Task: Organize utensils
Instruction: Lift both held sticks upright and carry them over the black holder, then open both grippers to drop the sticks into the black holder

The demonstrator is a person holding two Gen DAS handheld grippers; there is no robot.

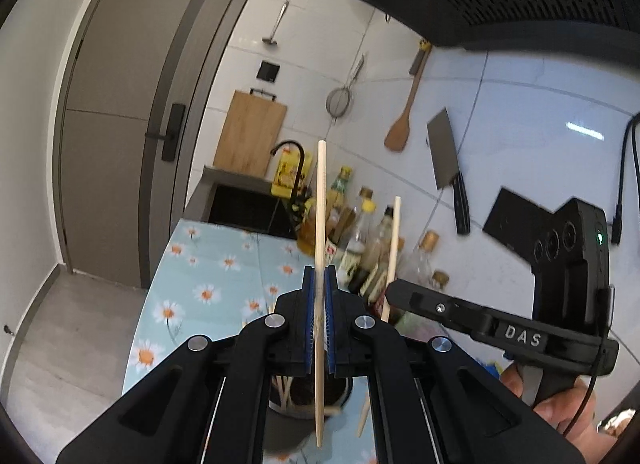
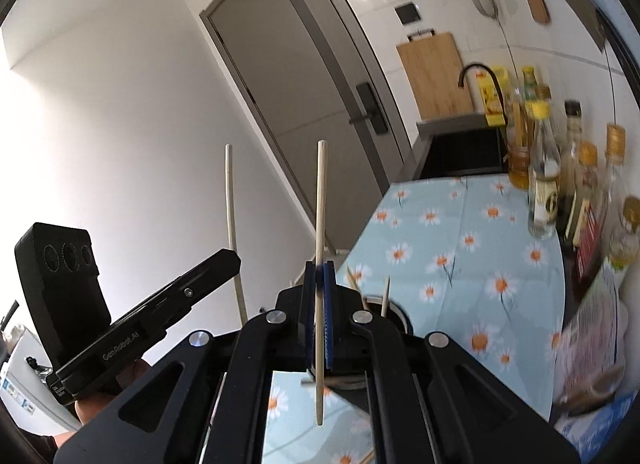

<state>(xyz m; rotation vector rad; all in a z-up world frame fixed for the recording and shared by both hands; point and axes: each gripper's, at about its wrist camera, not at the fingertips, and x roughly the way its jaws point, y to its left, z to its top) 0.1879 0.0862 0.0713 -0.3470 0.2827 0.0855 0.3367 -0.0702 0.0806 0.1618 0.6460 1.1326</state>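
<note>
Left gripper point(image 1: 319, 284): jaws closed on a pale wooden chopstick point(image 1: 321, 200), clamped between the blue pads point(image 1: 307, 304); stick upright, both ends sticking out past the pads.
Right gripper point(image 2: 319, 278): jaws closed on a second chopstick point(image 2: 321, 204), likewise upright between blue pads; seen in the left wrist view as a black body at right, its stick rising beside the bottles.
Remaining chopsticks point(image 2: 385, 296): a few pale sticks standing in a dark round holder point(image 1: 308, 396) just below and behind both grippers, on the near part of the counter.
Counter point(image 2: 460, 224): covered by a light blue cloth with daisies; dark sink point(image 2: 464, 152) at the far end with a black tap.
Bottles point(image 2: 544, 184): row of oil and sauce bottles along the right wall side of the counter.
Wall point(image 1: 500, 124): white tiles with a cleaver point(image 1: 444, 152), wooden spatula point(image 1: 400, 128) and strainer point(image 1: 340, 102) hanging; cutting board point(image 1: 250, 132) leaning at the far end.
Hand point(image 1: 560, 404): partly seen at lower right, around the right gripper's handle.
</note>
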